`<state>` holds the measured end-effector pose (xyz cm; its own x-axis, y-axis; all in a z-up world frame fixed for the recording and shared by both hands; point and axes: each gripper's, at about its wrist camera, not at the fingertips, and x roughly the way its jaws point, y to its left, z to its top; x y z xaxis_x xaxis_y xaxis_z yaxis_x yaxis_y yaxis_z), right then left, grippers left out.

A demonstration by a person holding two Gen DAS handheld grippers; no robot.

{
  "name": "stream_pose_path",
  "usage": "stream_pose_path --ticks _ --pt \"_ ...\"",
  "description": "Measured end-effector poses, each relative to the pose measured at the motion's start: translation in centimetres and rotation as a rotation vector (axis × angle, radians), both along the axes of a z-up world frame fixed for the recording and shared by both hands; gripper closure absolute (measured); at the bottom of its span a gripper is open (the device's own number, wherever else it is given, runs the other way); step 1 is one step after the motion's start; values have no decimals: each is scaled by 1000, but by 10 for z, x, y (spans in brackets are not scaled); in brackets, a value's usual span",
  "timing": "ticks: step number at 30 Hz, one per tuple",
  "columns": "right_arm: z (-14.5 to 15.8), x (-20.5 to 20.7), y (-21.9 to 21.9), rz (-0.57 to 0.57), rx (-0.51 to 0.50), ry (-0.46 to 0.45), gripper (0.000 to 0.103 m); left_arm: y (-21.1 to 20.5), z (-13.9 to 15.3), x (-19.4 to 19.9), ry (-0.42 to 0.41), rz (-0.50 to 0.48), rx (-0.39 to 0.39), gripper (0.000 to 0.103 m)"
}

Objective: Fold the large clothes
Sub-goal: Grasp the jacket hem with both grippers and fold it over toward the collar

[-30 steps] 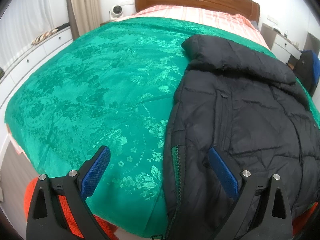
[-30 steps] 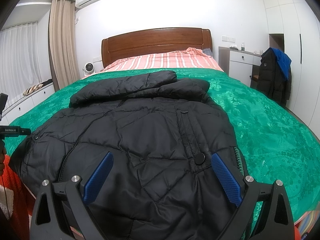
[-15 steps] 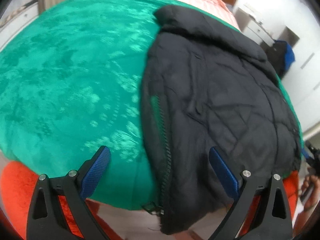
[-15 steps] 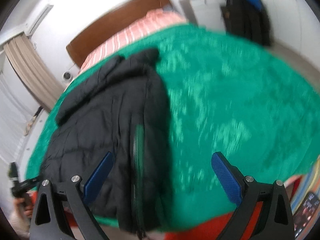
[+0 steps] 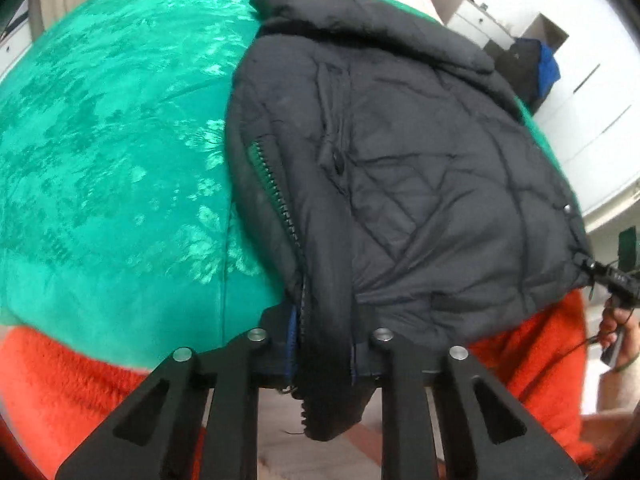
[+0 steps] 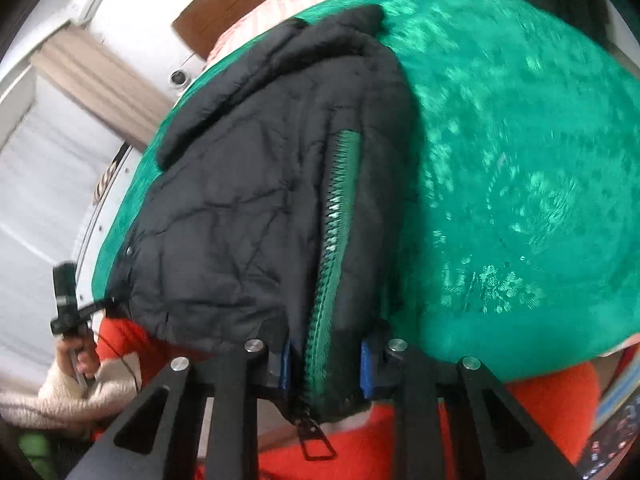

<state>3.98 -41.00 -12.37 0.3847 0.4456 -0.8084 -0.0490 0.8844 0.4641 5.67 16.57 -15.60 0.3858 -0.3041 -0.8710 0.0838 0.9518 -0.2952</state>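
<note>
A black quilted puffer jacket (image 5: 420,168) lies flat on a green patterned bedspread (image 5: 112,152), collar toward the headboard, hem at the near bed edge. My left gripper (image 5: 324,344) is shut on the jacket's left hem corner, by a green-taped zipper (image 5: 276,196). My right gripper (image 6: 326,360) is shut on the jacket's (image 6: 240,208) right hem corner, over its green zipper (image 6: 334,232), whose pull hangs below. Each gripper shows far off in the other's view, at the opposite hem corner.
An orange fuzzy blanket (image 5: 72,384) hangs under the bedspread at the near bed edge. The wooden headboard (image 6: 240,0) and striped sheet lie at the far end. White drawers (image 5: 480,24) and a dark hanging coat (image 5: 528,68) stand on the right, curtains (image 6: 100,80) on the left.
Both grippers have dropped to the near bed edge and moved outward to the jacket's two hem corners. Both were open and have closed on the hem.
</note>
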Motion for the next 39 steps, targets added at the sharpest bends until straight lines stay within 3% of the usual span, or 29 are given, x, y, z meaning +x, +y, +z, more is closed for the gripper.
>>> stream_pose_path --ticks 5,8,11,13,15,18,23,25,26,27,28,30,33,36,39 --pt "28 -42 2 77 30 62 79 6 19 -44 58 -96 7 87" --pt "43 -67 -6 68 143 108 80 14 40 -75 87 -127 -28 88" --pt "80 -82 -24 46 306 55 80 29 82 -88 40 -124 -96 88" --pt "106 -77 -33 45 350 -4 80 41 117 -82 -23 -117 -142 88" --pt "129 -58 -38 60 377 -64 80 54 152 -60 -105 -111 -196 88" --pt "153 4 -36 85 407 -143 80 56 182 -2 -191 -113 -235 88" --pt "144 143 -43 -32 393 -204 77 38 198 134 -286 -46 -200 79" --pt "124 201 -46 -113 395 -197 59 26 192 194 -256 7 -133 67" --pt "118 222 -44 -153 395 -187 36 20 186 225 -214 50 -109 61" --pt "109 238 -44 -209 384 -181 15 17 181 249 -172 81 -108 44" --pt "103 250 -44 -262 358 -190 10 13 178 262 -155 96 -97 26" --pt "95 263 -44 -341 341 -217 9 8 174 282 -167 163 -7 9" --pt "93 258 -36 -344 344 -245 9 12 161 287 -158 193 15 8" --pt "101 248 -9 -241 215 -288 9 3 148 277 -197 181 2 7" --pt "98 245 27 -124 99 -323 9 -22 136 265 -248 135 49 5"
